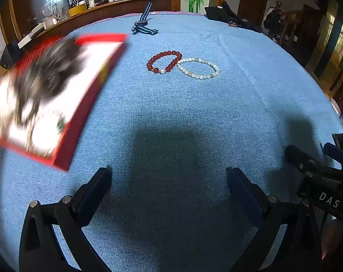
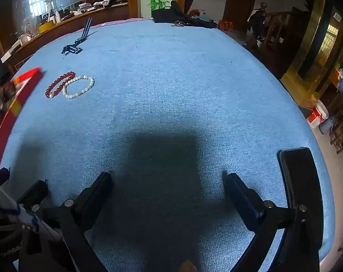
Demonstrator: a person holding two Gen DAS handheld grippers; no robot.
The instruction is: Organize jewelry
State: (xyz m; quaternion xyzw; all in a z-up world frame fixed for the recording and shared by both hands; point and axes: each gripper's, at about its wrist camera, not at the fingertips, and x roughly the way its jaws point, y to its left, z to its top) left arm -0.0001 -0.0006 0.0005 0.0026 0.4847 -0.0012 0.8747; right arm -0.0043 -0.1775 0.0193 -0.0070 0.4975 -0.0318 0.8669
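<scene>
A red bead bracelet [image 1: 164, 61] and a white bead bracelet [image 1: 198, 68] lie touching on the blue cloth, far ahead of both grippers. They also show in the right wrist view: red [image 2: 59, 84], white [image 2: 79, 86]. A striped-strap watch [image 1: 142, 22] lies farther back, also in the right wrist view [image 2: 77, 41]. A red box [image 1: 51, 99] with a white lining sits at the left, blurred; something dark and blurred is over it. My left gripper [image 1: 169, 176] is open and empty. My right gripper [image 2: 169, 181] is open and empty.
A black bag [image 1: 228, 17] with keys lies at the table's far edge. A black phone [image 2: 298, 176] lies by the right edge. The blue cloth [image 1: 171, 117] covers the table. A wooden counter with clutter [image 1: 92, 4] stands behind.
</scene>
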